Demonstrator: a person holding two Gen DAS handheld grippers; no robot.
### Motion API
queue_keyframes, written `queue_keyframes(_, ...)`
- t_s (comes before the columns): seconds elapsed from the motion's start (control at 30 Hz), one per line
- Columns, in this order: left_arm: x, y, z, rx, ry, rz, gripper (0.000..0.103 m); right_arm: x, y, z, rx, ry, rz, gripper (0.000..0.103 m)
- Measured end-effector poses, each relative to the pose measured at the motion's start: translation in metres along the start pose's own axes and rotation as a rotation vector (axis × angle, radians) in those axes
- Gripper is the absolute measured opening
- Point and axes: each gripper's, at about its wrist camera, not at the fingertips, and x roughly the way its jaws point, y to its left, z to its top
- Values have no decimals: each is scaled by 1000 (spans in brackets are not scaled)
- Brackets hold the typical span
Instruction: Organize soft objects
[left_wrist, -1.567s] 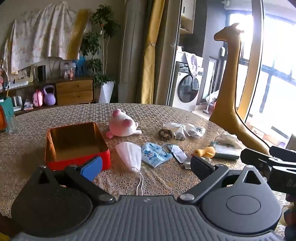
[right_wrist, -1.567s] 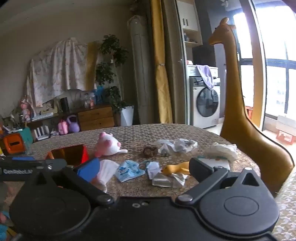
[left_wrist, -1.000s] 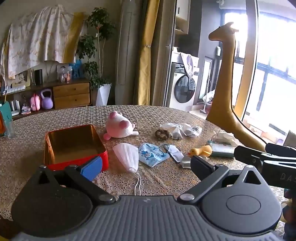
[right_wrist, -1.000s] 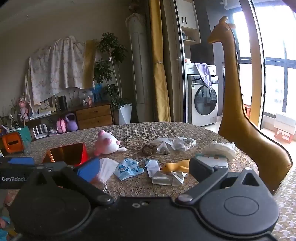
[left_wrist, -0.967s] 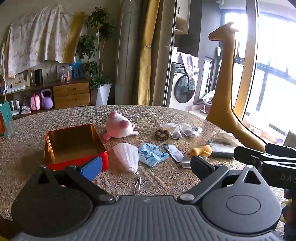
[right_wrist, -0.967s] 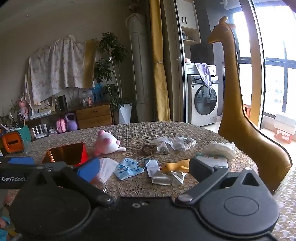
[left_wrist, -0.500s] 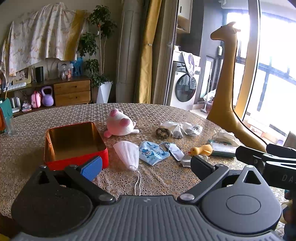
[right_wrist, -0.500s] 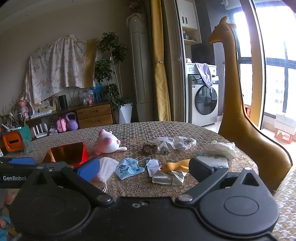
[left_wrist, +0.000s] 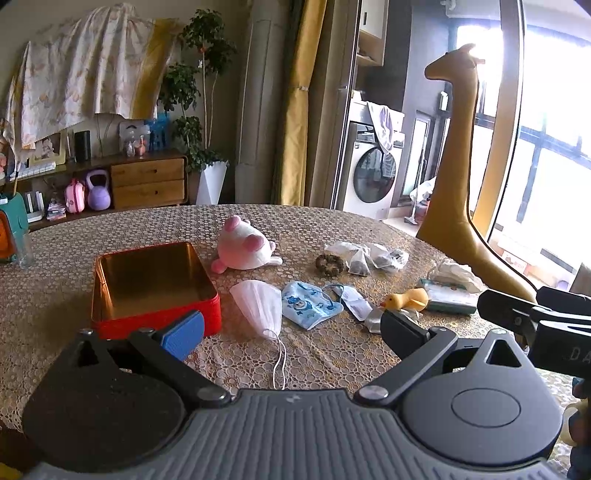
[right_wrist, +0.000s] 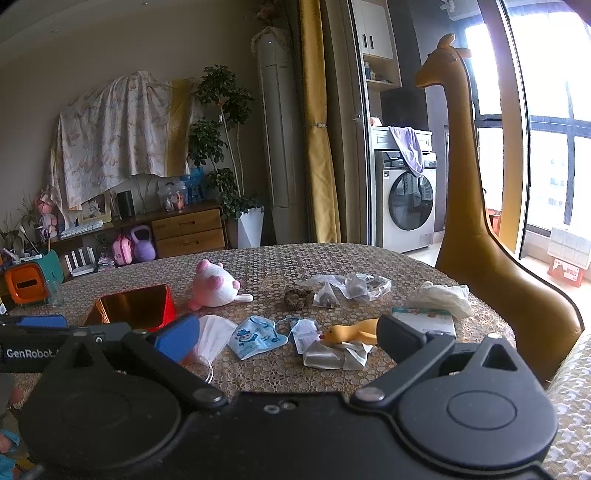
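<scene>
Hovering over the near table edge (left_wrist: 55, 258), left gripper (left_wrist: 291, 328) has jaws spread wide, nothing btwn them; right gripper (right_wrist: 286, 334) likewise wide apart & empty. L to R on the lace cloth: red tin (left_wrist: 147, 284), lid off; pink plush pig (left_wrist: 243, 249) just behind; white mask (left_wrist: 258, 306); blue cartoon mask (left_wrist: 308, 302) beside it; brown scrunchie (left_wrist: 329, 264); yellow rubber duck (left_wrist: 406, 299).

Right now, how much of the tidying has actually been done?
Nothing yet, by the look of it. The red tin is empty. Both the left gripper and the right gripper are open, holding nothing. The pink plush, white mask, blue mask and scrunchie lie on the table.
</scene>
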Motion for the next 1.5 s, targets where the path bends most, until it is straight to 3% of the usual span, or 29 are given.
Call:
queue_keyframes(1.03, 1, 2, 0, -11, -3, -7, 102, -2, 2, 2, -13, -16, 10, 100)
queue_keyframes(1.5, 16, 2, 4, -1, 33, -5, 102, 8, -2, -2, -14, 9, 31, 101)
